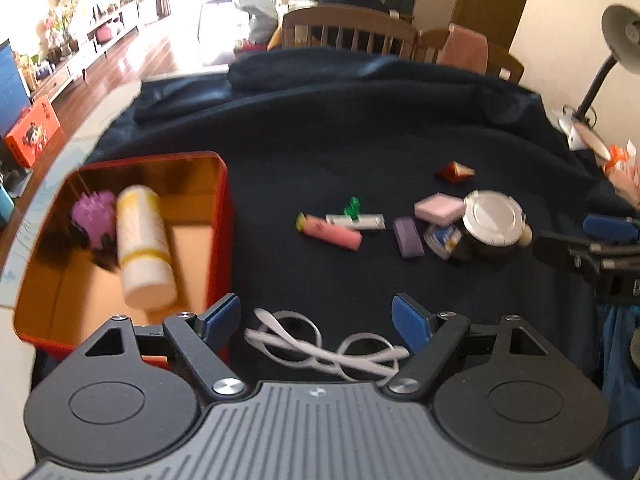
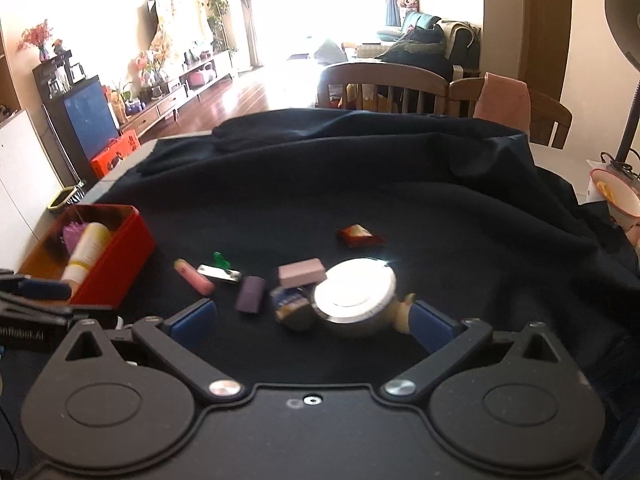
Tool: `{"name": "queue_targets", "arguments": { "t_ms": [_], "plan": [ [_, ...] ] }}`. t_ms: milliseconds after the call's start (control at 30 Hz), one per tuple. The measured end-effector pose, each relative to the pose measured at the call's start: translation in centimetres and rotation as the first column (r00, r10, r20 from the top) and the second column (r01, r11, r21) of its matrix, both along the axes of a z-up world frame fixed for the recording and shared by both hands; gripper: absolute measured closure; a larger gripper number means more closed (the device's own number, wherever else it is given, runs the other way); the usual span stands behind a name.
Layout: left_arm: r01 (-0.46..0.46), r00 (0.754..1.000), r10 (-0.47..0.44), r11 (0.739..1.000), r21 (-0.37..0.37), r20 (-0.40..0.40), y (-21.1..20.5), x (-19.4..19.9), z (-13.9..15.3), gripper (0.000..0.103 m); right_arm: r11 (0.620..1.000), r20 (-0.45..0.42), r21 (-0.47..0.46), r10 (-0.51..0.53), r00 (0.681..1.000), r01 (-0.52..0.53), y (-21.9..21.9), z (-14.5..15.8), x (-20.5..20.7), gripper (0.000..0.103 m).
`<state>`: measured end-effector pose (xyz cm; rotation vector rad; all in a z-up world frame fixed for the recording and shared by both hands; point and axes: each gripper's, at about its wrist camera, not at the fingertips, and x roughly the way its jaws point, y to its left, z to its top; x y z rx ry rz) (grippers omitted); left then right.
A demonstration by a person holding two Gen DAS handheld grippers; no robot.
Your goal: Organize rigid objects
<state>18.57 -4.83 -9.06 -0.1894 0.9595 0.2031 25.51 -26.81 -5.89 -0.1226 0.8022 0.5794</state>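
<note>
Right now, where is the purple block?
In both views the purple block lies on the dark cloth, between the pink tube and the silver-lidded jar.

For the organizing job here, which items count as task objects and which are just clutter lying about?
Task things:
red tin box, already holding a white bottle and a purple spiky toy
pink tube
purple block
pink block
silver-lidded jar
red packet

Just lying about:
white cable
desk lamp
wooden chairs

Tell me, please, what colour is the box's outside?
Red, clearest on the box in the right wrist view.
</note>
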Motion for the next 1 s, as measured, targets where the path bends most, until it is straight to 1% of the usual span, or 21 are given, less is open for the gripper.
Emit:
{"name": "queue_targets", "arguments": {
  "t_ms": [133, 200, 367, 500, 600, 667, 767, 833, 933, 1000],
  "plan": [
    [0.046, 0.997, -0.043, 0.998, 0.042, -0.061, -2.0, 0.6, -1.3, 0.020, 0.999, 0.001, -0.020, 0.025, 1.000, -0.025, -0.5, -0.7, 0.8, 0.001],
    [0.053, 0.995, -0.050, 0.998, 0.041, -0.090, -2.5, 0.9, -2.2, 0.020, 0.998, -0.002, -0.039, 0.044, 0.999, -0.044, -0.6, -1.1, 1.3, 0.001],
    [0.009, 0.988, -0.007, 1.000, 0.014, -0.154, -2.3, 1.4, -3.7, 0.020, 0.991, 0.026, -0.092, 0.102, 0.994, -0.100, -0.1, -2.2, 2.7, 0.001],
    [-0.034, 0.980, 0.030, 0.999, -0.014, -0.199, -1.9, 1.0, -4.7, 0.020, 0.983, 0.018, -0.116, 0.147, 0.989, -0.144, 0.4, -3.1, 3.6, 0.001],
    [-0.061, 0.978, 0.050, 0.997, -0.048, -0.205, -1.7, 0.9, -5.2, 0.020, 0.972, 0.018, -0.134, 0.199, 0.980, -0.195, 0.9, -3.5, 3.7, 0.002],
    [-0.082, 0.976, 0.067, 0.995, -0.064, -0.205, -1.5, 1.1, -5.2, 0.020, 0.962, 0.036, -0.157, 0.233, 0.972, -0.224, 1.2, -3.7, 3.8, 0.002],
    [-0.126, 0.973, 0.106, 0.989, -0.083, -0.207, -1.1, 1.4, -5.2, 0.020, 0.952, 0.044, -0.174, 0.263, 0.964, -0.252, 1.8, -3.9, 4.3, 0.002],
    [-0.154, 0.966, 0.129, 0.983, -0.097, -0.222, -0.7, 1.6, -5.4, 0.020, 0.947, 0.046, -0.186, 0.276, 0.960, -0.263, 2.1, -4.1, 4.8, 0.002],
    [-0.155, 0.964, 0.126, 0.982, -0.110, -0.235, -0.5, 2.0, -5.8, 0.020, 0.939, 0.048, -0.205, 0.291, 0.956, -0.276, 2.6, -4.7, 5.4, 0.002],
    [-0.140, 0.966, 0.115, 0.986, -0.096, -0.230, -0.7, 2.2, -6.0, 0.018, 0.936, 0.048, -0.215, 0.295, 0.954, -0.279, 2.9, -5.1, 5.8, 0.003]
  ]
}}
